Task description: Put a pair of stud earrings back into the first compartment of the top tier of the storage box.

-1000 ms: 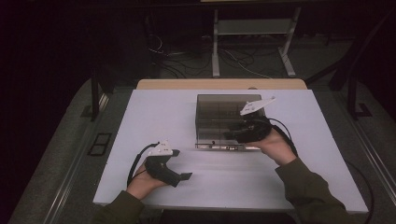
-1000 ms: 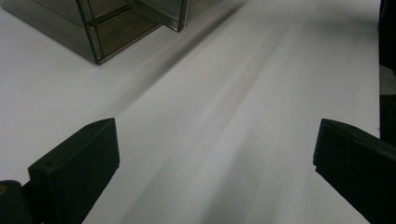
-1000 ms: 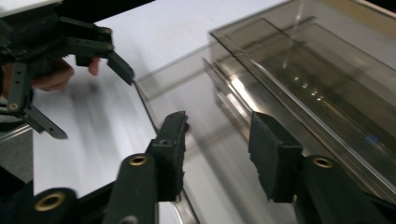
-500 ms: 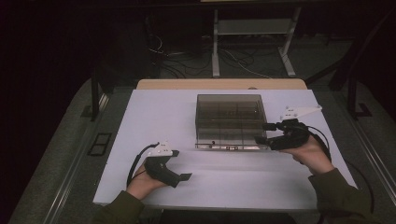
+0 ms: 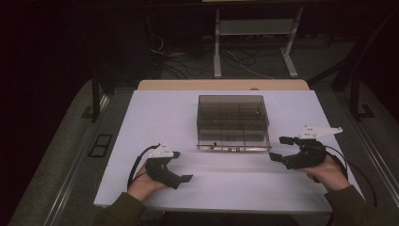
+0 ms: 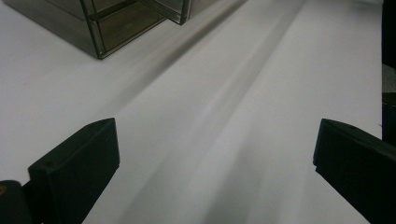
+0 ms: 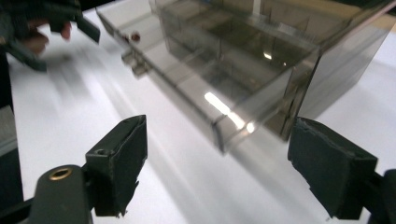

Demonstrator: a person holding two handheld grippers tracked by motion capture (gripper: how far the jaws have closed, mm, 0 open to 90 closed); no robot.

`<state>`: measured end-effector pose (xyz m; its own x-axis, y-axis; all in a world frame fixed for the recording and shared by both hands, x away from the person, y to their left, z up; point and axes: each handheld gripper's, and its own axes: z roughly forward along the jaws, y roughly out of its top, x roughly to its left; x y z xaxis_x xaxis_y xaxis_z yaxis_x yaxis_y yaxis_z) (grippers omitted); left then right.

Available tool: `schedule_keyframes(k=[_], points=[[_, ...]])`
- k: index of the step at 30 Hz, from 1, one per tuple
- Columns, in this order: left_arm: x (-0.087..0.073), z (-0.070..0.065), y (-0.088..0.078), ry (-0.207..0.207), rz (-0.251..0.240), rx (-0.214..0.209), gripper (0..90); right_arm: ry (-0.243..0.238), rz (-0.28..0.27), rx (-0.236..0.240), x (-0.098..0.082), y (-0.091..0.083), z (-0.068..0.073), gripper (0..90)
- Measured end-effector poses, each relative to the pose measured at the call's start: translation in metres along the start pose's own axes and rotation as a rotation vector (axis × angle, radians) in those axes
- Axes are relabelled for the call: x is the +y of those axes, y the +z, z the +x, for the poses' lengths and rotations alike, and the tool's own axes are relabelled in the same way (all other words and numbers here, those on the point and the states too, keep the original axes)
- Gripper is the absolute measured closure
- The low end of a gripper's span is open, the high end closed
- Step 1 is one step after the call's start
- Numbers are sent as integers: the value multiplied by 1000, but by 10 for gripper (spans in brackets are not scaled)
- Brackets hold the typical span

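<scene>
Smoky transparent plastic compartment box (image 5: 233, 121) sits mid-desk toward the far edge of the white desk (image 5: 150, 113). Left gripper (image 5: 181, 178) near front-left corner, jaws wide. Right gripper (image 5: 280, 149) near right edge, jaws wide, empty.

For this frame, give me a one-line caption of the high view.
Two open hand-held grippers, left and right, rest on a white table flanking a smoky compartment box.

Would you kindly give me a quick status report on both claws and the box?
Left claw open, empty. Right claw open, empty, beside the smoky transparent plastic compartment box. Nothing between them on the white table.
</scene>
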<state>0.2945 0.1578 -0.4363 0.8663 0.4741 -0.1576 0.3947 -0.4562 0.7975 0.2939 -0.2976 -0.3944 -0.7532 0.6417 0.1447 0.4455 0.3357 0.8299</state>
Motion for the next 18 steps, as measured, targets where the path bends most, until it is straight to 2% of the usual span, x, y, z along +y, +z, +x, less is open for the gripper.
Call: schedule_keyframes(k=[4,5,6,8,12,18], points=[[0,0,0,0,1,1,0,-7,24,-9,-12,3,5,161],[0,0,0,1,1,0,0,-8,27,-13,-15,5,6,110],[0,0,0,0,0,0,0,-7,33,-18,-18,6,7,111],[0,0,0,10,2,0,0,-14,43,-48,-26,9,9,111],[0,-1,0,4,-1,1,0,-12,59,-42,-37,14,10,111],[0,-1,0,5,-1,2,0,-17,69,-45,-39,16,11,111]])
